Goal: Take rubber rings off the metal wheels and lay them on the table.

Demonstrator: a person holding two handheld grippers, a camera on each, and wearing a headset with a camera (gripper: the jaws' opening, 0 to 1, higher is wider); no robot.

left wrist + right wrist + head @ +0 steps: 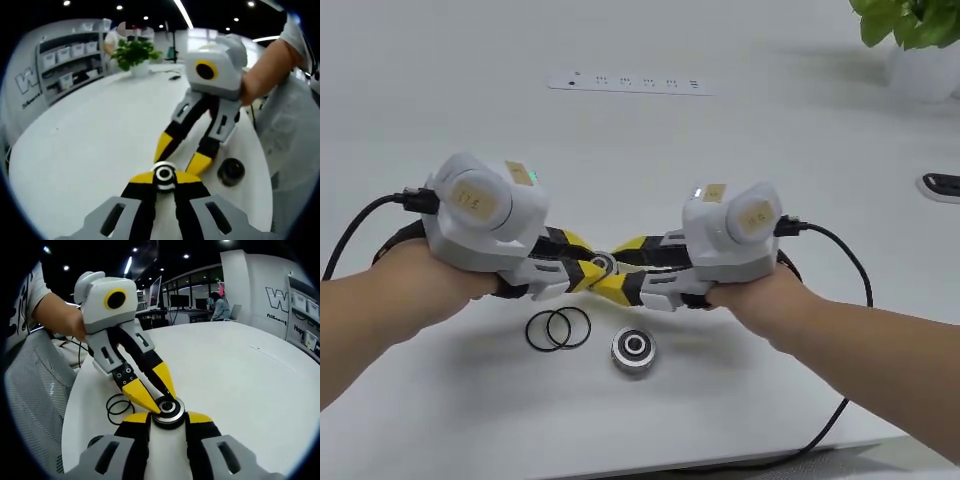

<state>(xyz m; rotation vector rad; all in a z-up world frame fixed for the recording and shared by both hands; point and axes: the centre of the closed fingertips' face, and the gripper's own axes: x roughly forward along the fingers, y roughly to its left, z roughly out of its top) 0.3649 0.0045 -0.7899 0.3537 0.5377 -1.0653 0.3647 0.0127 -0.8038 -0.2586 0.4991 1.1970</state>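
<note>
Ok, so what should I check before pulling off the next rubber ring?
1. Held wheel sits between the right gripper's jaws: ok.
2. Left gripper's jaws are on it too: ok.
3. Does it wear a ring: cannot tell.
4. Two rubber rings lie flat on the table: ok.
5. Other wheel lies apart from the jaws: ok.
</note>
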